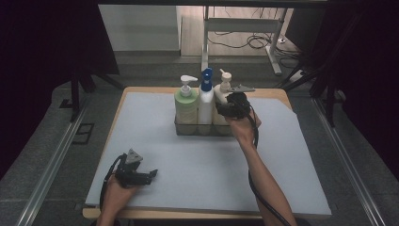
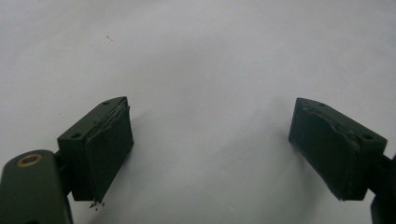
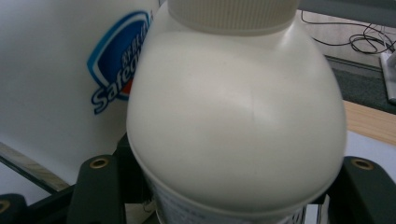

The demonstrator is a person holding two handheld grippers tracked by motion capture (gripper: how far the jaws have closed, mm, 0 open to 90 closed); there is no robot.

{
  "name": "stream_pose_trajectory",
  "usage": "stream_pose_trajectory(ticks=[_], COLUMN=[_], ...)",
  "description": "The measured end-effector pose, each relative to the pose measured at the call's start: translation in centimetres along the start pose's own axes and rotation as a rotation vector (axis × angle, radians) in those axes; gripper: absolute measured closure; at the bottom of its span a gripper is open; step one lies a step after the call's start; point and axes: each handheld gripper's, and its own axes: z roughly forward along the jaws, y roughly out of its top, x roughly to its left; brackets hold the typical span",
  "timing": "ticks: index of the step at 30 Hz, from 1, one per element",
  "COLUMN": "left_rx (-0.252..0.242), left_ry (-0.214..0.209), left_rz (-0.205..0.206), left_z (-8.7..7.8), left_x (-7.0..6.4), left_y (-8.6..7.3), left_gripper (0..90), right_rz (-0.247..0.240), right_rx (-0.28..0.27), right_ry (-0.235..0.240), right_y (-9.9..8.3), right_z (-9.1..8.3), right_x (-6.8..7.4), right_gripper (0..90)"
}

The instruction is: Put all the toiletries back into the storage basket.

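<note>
Cream bottle (image 3: 236, 116) cut off by top and bottom edges in right gripper view; jaw tips hidden behind it. Blue logo on white bottle (image 3: 60, 74) half hidden behind cream bottle. In high view, right gripper (image 1: 231, 106) covered cream bottle's body.

A blue, shield-shaped logo is printed on the tall white plastic bottle (image 3: 56, 84). Only the letters "Safeg" can be read; the rest is hidden by the cream round-shouldered bottle (image 3: 236, 116).

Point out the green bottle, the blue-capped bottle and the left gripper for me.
green bottle (image 1: 186, 107), high view, on its body.
blue-capped bottle (image 1: 205, 106), high view, on its white body.
left gripper (image 2: 210, 149), left gripper view, midway between its fingertips.
</note>
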Motion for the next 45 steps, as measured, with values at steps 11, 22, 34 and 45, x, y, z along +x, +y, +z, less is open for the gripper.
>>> stream_pose_trajectory(ticks=[11, 22, 34, 45], left_rx=[0.002, 0.003, 0.003, 0.003], left_ry=[0.0, 0.001, 0.001, 0.001], left_rz=[0.002, 0.003, 0.003, 0.003], left_z=[0.0, 0.0, 0.0, 0.0], left_x=[0.0, 0.0, 0.0, 0.0], left_y=[0.0, 0.0, 0.0, 0.0], left_gripper=[13.2, 13.3, 13.3, 13.2], right_rz=[-0.014, -0.013, -0.049, -0.084], right_rx=[-0.001, 0.016, 0.037, 0.055], right_ry=[-0.001, 0.028, 0.06, 0.068], right_y=[-1.0, -1.0, -1.0, -1.2], right_z=[-0.2, -0.3, -0.9, -2.2], right_x=[0.1, -0.2, -0.6, -0.8], right_gripper=[35.1, 33.6, 32.4, 31.2])
